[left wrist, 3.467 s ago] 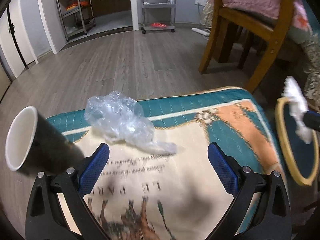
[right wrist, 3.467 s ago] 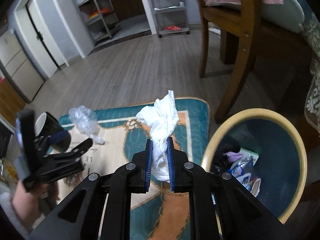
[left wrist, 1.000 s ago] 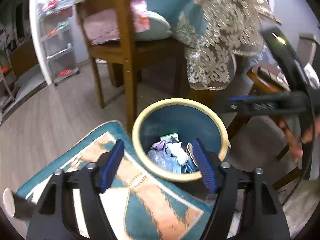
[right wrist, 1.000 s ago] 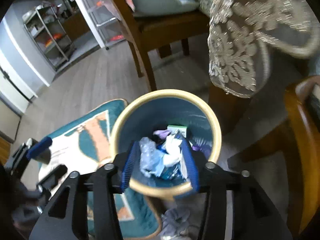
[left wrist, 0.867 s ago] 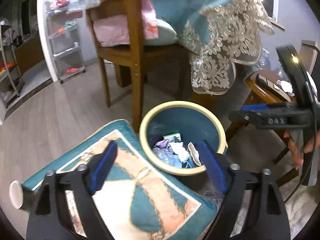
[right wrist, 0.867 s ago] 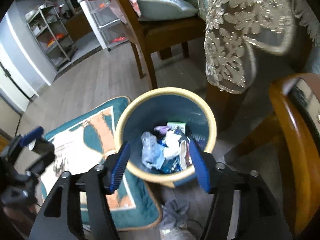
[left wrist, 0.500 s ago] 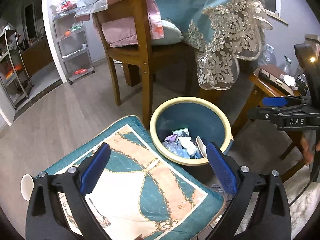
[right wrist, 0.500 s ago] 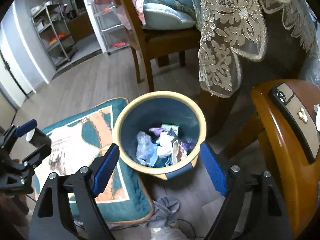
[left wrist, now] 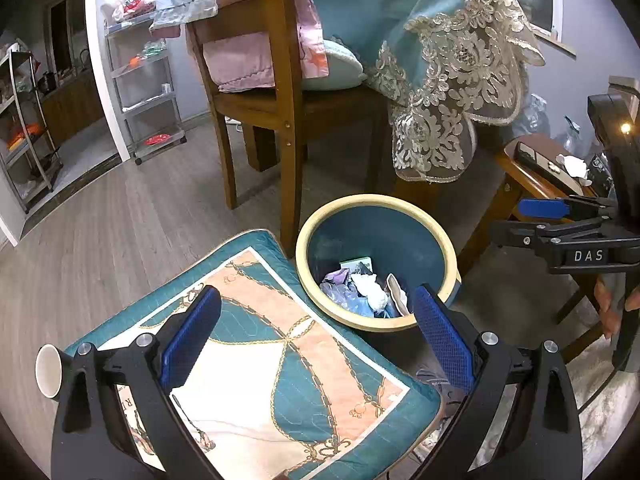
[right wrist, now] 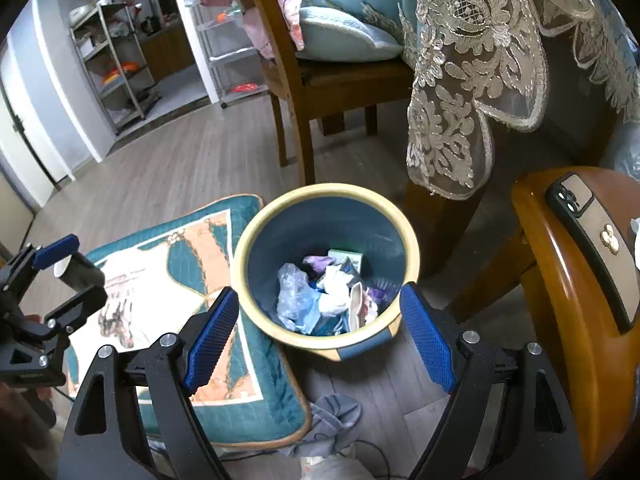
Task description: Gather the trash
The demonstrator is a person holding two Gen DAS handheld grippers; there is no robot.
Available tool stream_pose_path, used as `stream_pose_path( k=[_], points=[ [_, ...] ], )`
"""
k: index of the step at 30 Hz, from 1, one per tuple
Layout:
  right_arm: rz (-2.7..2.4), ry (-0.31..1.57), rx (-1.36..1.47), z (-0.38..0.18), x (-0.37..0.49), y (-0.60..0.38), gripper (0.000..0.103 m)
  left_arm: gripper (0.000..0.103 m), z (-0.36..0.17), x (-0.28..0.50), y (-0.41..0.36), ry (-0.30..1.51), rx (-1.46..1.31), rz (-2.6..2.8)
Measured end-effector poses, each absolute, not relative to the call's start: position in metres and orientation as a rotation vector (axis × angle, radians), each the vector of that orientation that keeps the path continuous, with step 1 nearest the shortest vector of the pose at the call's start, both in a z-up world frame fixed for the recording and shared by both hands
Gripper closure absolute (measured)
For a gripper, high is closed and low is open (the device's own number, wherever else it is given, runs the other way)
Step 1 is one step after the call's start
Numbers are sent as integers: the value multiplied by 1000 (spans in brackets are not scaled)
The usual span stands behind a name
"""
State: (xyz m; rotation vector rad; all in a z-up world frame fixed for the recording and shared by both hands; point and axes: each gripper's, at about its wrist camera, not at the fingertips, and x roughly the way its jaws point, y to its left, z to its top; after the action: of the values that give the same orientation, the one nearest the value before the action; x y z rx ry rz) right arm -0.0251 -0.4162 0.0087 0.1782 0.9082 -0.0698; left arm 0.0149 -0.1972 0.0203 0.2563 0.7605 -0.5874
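A blue trash bin with a cream rim (left wrist: 304, 264) (right wrist: 240, 264) stands on the floor and holds crumpled white tissue (left wrist: 372, 290) (right wrist: 334, 288), a clear plastic bag (right wrist: 294, 300) and other scraps. My left gripper (left wrist: 316, 336) is open and empty, above the cushion and the bin's near rim. My right gripper (right wrist: 320, 332) is open and empty, above the bin's near side. A black paper cup (left wrist: 48, 370) (right wrist: 78, 270) lies on its side at the cushion's far left edge, by the left gripper in the right wrist view (right wrist: 60, 280).
A teal and peach floor cushion (left wrist: 280, 380) (right wrist: 180, 280) lies left of the bin. A wooden chair (left wrist: 280, 100) and a lace tablecloth (right wrist: 460, 80) are behind it. A wooden stool with a phone (right wrist: 588, 240) is right. A grey cloth (right wrist: 332, 420) lies on the floor.
The tissue and the plastic bag have gone from gripper and cushion into the bin. Both grippers have opened wide and drawn up and back from the bin.
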Motion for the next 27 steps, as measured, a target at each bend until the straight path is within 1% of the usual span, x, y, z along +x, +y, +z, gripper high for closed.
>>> stream_pose_path(
  k=[27],
  points=[
    [-69,910,183,9,-25,-416,20,8,20,15,-197,761,263,-585]
  ],
)
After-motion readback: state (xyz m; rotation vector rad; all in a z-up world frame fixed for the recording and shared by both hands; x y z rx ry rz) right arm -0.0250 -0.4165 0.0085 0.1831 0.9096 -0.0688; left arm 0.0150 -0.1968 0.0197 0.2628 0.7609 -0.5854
